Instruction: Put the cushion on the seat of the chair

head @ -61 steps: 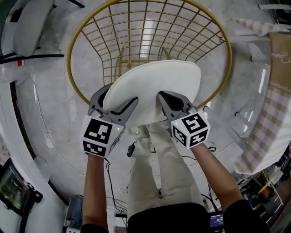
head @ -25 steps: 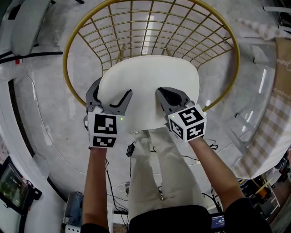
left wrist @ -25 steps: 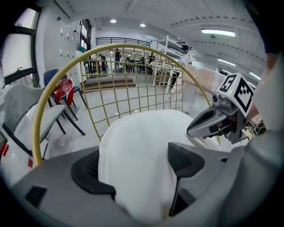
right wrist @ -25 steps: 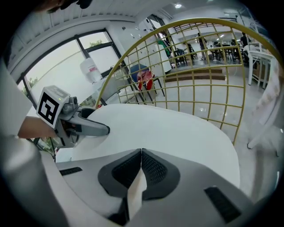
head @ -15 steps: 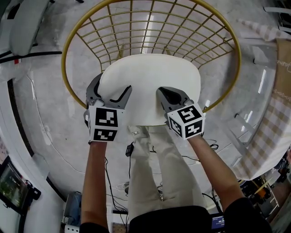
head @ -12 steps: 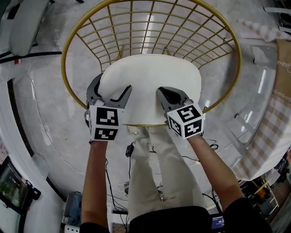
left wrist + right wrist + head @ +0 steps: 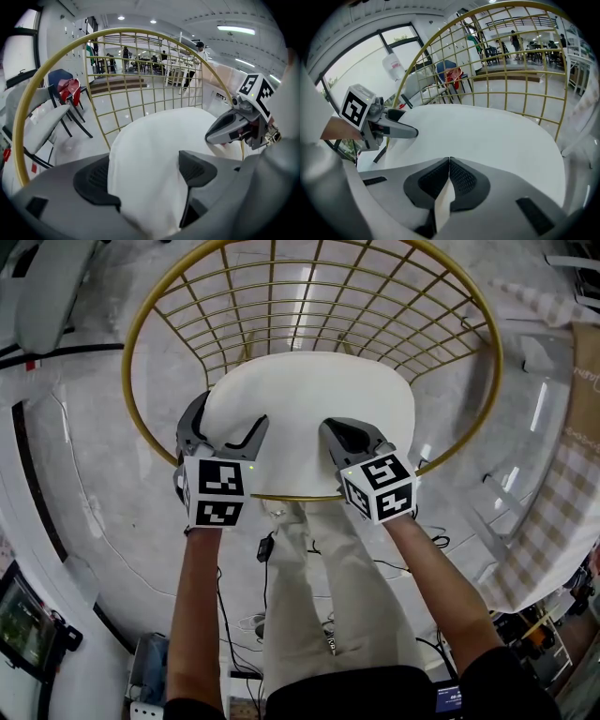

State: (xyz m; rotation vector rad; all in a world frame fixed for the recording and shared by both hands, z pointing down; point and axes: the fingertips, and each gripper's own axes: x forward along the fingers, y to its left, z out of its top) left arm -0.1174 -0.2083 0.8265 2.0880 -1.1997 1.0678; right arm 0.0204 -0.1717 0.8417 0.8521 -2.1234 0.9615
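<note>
I have the white cushion (image 7: 309, 418) pinched at its near edge with both tongs. My left gripper (image 7: 223, 432) has its jaws set fairly wide, because a thick fold of the cushion fills the gap between them and both pads press against the fabric. My right gripper (image 7: 352, 442) is closed down narrow, its two pads almost meeting on a thin lip of the same edge.

The cushion lies inside the gold wire chair (image 7: 272, 296), over the seat, with the curved wire back rising behind its far side. Its near edge sits right at the chair's front rim, and the gold bar of that rim shows just below the fabric between my two tongs. The left gripper is at the front left corner of the seat, the right gripper at the front right, and the two are well apart. I cannot tell whether the cushion is fully down on the seat or just above it.

My legs stand just in front of the chair, on a pale, shiny floor (image 7: 84, 456).
</note>
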